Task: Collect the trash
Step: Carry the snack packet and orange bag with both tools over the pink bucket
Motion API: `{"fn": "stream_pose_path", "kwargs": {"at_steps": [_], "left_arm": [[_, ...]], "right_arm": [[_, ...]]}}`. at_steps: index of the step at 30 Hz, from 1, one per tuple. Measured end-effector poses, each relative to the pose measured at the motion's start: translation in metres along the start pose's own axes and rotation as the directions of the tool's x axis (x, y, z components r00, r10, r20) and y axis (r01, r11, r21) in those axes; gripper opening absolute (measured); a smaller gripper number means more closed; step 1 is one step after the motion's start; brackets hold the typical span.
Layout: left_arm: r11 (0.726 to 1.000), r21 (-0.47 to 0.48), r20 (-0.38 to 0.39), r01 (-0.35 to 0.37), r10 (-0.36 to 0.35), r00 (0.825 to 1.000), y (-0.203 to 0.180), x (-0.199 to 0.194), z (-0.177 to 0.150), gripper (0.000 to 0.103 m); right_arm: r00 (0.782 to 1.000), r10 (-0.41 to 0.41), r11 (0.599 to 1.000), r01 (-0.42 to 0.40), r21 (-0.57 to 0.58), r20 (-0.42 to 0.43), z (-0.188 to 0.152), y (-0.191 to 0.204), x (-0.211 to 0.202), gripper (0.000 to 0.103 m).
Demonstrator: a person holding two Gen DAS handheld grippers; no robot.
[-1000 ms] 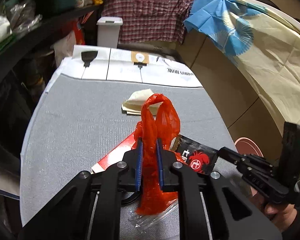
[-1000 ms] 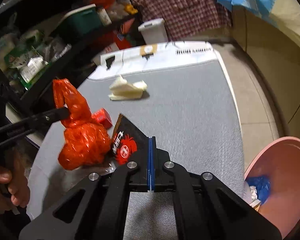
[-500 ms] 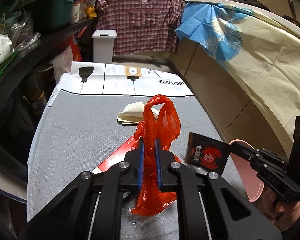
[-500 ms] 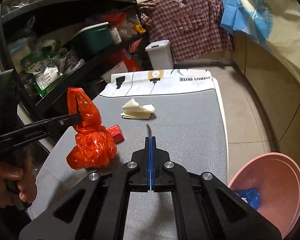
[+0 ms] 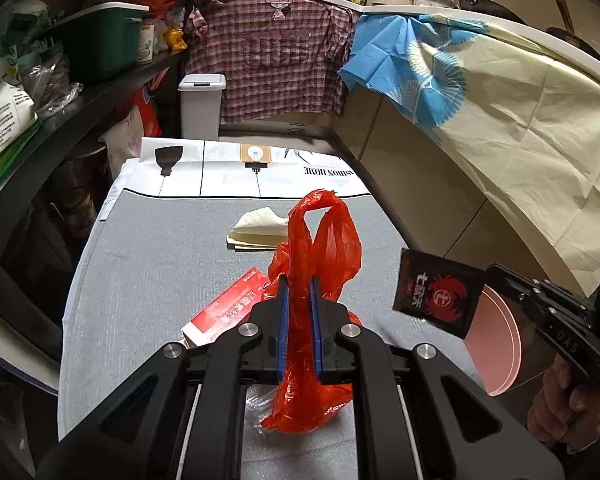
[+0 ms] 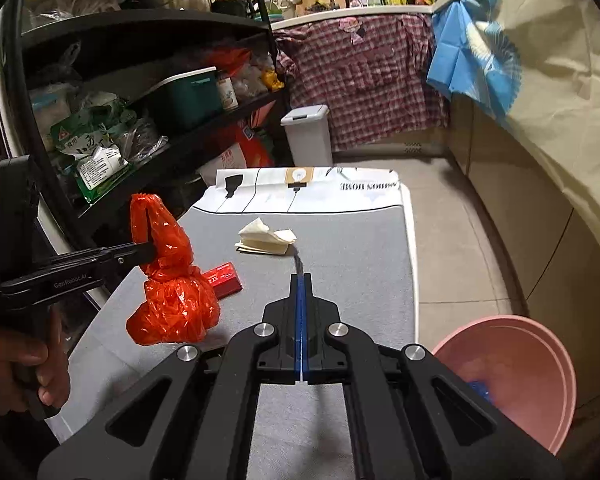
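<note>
My left gripper (image 5: 299, 286) is shut on the neck of a knotted red plastic bag (image 5: 320, 248), which hangs lifted above the grey mat (image 5: 152, 264); from the right wrist view the same bag (image 6: 172, 300) dangles off the left gripper (image 6: 150, 252). My right gripper (image 6: 301, 280) is shut on a black wrapper with a red emblem (image 5: 440, 294), seen edge-on (image 6: 299, 263) in its own view. The right gripper (image 5: 486, 274) holds it in the air near the mat's right edge. A flat red packet (image 5: 230, 310) and a crumpled cream napkin (image 5: 258, 230) lie on the mat.
A pink basin (image 6: 512, 376) with blue trash inside stands on the floor right of the mat. A white lidded bin (image 5: 201, 106) stands at the far end. Dark shelves (image 6: 148, 112) full of goods run along the left. Cloth-draped cabinets (image 5: 500, 128) line the right.
Both grippers have risen. The red bag has lifted off the mat, and the black wrapper has come up off it and moved right, toward the pink basin.
</note>
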State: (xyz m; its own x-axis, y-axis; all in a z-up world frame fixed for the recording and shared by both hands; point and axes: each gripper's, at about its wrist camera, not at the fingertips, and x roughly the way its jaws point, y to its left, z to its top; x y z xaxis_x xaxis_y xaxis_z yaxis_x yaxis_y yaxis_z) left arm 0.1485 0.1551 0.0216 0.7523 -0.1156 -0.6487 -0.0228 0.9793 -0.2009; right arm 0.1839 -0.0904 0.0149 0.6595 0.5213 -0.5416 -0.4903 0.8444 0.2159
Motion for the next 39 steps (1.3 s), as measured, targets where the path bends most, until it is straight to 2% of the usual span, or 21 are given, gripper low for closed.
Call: {"fn": "stream_pose_path", "kwargs": {"at_steps": [7, 19, 25, 30, 39], "left_arm": [[1.0, 0.024, 0.012, 0.006, -0.006, 1.0, -0.011, -0.007, -0.002, 0.009], [0.998, 0.057, 0.028, 0.04, -0.042, 0.999, -0.032, -0.011, -0.003, 0.009], [0.995, 0.082, 0.019, 0.055, -0.056, 0.998, -0.048, -0.006, -0.006, 0.009], [0.988, 0.138, 0.018, 0.073, -0.076, 0.997, -0.069, -0.003, -0.008, 0.009], [0.968, 0.195, 0.009, 0.156, -0.16, 0.987, -0.13, 0.005, -0.007, 0.009]], "right_arm": [[1.0, -0.031, 0.999, 0.031, 0.015, 0.001, -0.013, -0.004, -0.016, 0.0], [0.995, -0.081, 0.996, 0.079, 0.042, 0.052, -0.007, -0.017, -0.06, 0.0], [0.991, -0.115, 0.992, 0.111, 0.067, 0.068, -0.007, -0.038, -0.084, 0.0], [0.983, -0.167, 0.983, 0.16, 0.09, 0.077, -0.011, -0.065, -0.102, 0.0], [0.959, -0.269, 0.955, 0.255, 0.155, 0.083, -0.025, -0.109, -0.121, 0.0]]}}
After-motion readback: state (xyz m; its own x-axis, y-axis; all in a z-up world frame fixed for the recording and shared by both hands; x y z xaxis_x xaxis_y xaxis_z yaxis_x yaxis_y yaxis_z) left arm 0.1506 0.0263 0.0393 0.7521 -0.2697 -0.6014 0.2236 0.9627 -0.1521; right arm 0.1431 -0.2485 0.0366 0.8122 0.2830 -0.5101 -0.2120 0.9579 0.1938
